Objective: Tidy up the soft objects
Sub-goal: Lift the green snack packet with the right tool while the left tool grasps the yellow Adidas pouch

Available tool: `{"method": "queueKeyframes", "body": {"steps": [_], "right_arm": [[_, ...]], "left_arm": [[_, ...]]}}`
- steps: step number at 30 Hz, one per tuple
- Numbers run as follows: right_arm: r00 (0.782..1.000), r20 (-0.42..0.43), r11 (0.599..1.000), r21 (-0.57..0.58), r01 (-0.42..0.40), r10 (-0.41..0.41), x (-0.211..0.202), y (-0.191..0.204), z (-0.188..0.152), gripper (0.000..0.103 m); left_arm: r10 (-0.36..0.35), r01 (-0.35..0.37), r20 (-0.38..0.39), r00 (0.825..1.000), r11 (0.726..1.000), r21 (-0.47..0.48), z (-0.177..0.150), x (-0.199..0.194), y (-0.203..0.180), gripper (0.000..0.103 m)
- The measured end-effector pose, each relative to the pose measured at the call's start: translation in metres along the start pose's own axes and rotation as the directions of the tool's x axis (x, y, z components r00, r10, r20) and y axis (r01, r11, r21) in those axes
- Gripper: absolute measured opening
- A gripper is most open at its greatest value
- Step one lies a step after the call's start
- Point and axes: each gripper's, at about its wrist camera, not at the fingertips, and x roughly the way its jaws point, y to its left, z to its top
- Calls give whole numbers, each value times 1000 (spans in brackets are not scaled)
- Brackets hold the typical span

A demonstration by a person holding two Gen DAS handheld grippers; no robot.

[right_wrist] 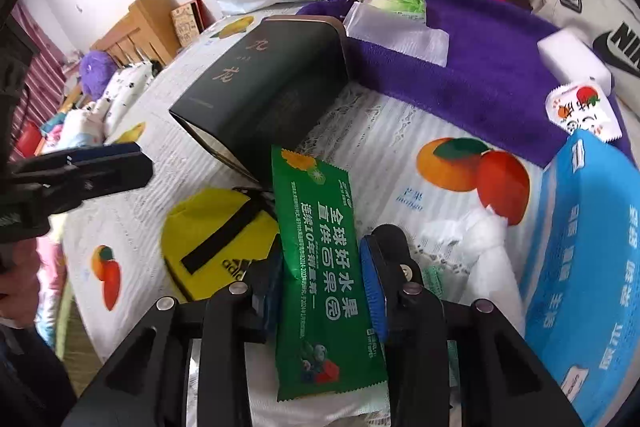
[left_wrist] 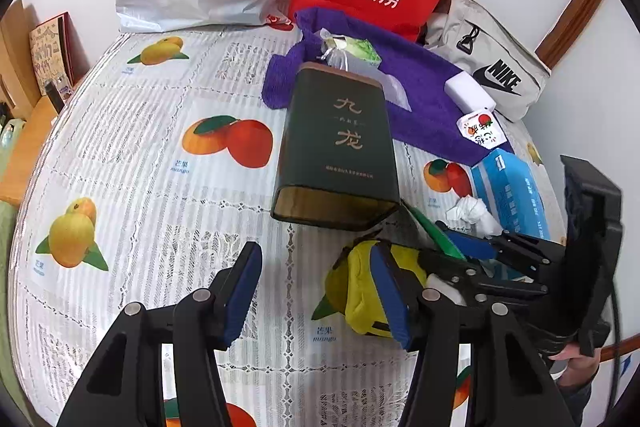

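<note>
Centrally, right gripper (right_wrist: pixel 326 279): jaws either side of green sachet (right_wrist: pixel 320 267), pads at its edges; grip uncertain.
Sachet position: over fruit-print cloth (right_wrist: pixel 400 131), beside yellow pouch (right_wrist: pixel 212 231).
Left gripper (left_wrist: pixel 316 291): jaws apart, empty.

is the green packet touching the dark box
Cannot tell. In the right wrist view the green packet overlaps the dark box, but contact isn't plainly shown.
</note>
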Motion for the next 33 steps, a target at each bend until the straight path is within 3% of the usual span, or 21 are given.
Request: {"method": "queueKeyframes", "body": {"steps": [8, 16, 21, 22, 30, 31, 33], "right_arm": [[999, -32, 998, 50, -42, 44, 8, -6, -4, 43], [999, 31, 999, 46, -28, 26, -12, -4, -6, 39], [995, 96, 997, 68, -35, 28, -39, -10, -4, 40], [994, 110, 997, 69, -33, 25, -45, -11, -4, 40], [986, 168, 997, 74, -19, 6, -74, -17, -15, 39], [985, 174, 997, 76, -17, 4, -77, -18, -18, 39], [984, 177, 997, 76, -15, 2, -82, -18, -23, 40]], "left_arm": [[-16, 16, -23, 1000, 1000, 5, -5, 3, -2, 54], [0, 1, -22, 1000, 1000, 15, -9, 0, -2, 54], [-30, 30, -20, 999, 999, 28, -13, 0, -8, 54], [-38, 39, -21, 999, 999, 35, -14, 1, -10, 58], [-35, 41, -75, 997, 996, 78, -24, 25, -25, 62], [-33, 36, -53, 998, 997, 66, -24, 29, -25, 62], [-62, 65, -63, 996, 996, 58, -27, 39, -25, 62]]}}
